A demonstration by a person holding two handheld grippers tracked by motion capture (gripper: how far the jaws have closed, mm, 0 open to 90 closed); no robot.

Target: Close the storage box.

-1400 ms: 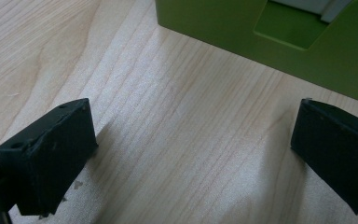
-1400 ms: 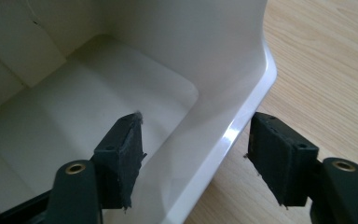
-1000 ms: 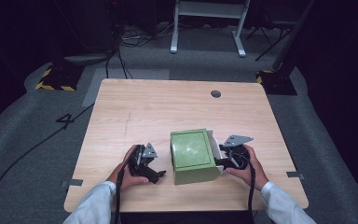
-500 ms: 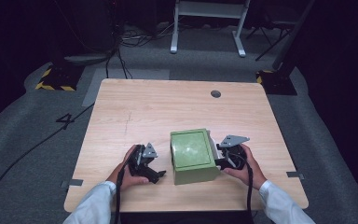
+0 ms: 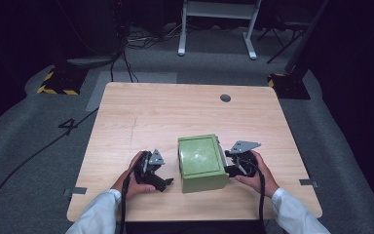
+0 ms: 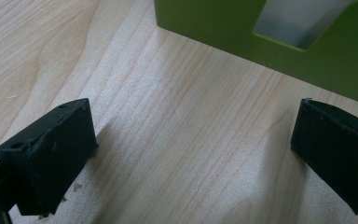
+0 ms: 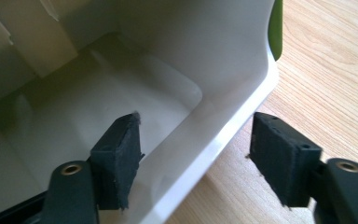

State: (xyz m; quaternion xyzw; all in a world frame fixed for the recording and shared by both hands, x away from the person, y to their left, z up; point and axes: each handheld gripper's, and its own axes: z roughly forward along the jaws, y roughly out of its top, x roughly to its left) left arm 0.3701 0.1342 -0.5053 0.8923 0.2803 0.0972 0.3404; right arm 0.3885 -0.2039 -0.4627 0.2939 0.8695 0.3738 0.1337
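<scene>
- A green box point(image 5: 200, 163) is seen on the wooden table point(image 5: 175, 112), toward the table's near edge and right of its centre; its lid-like top face is pale green and square.
- A grey cable hole point(image 5: 225, 98) is set in the table top beyond the box, well apart from it.
- The left gripper point(image 5: 157, 175) is held in the person's left hand point(image 5: 129, 179) just left of the box, resting low over the table surface and not touching the box.
- In the left gripper view, the jaws of the left gripper point(image 6: 191, 154) are spread wide apart with bare table between them; the box's green side wall point(image 6: 242, 32), with a cut-out opening in it, is seen ahead.
- The right gripper point(image 5: 230, 165) is held in the person's right hand point(image 5: 255, 170) against the right side of the box.
- In the right gripper view, the jaws of the right gripper point(image 7: 196, 158) are apart and straddle the cream-white inner wall point(image 7: 223, 130) of the box: one jaw inside the cavity, one outside over the table. Contact with the wall cannot be told.
- White sleeves point(image 5: 97, 214) are seen at the near table edge.
</scene>
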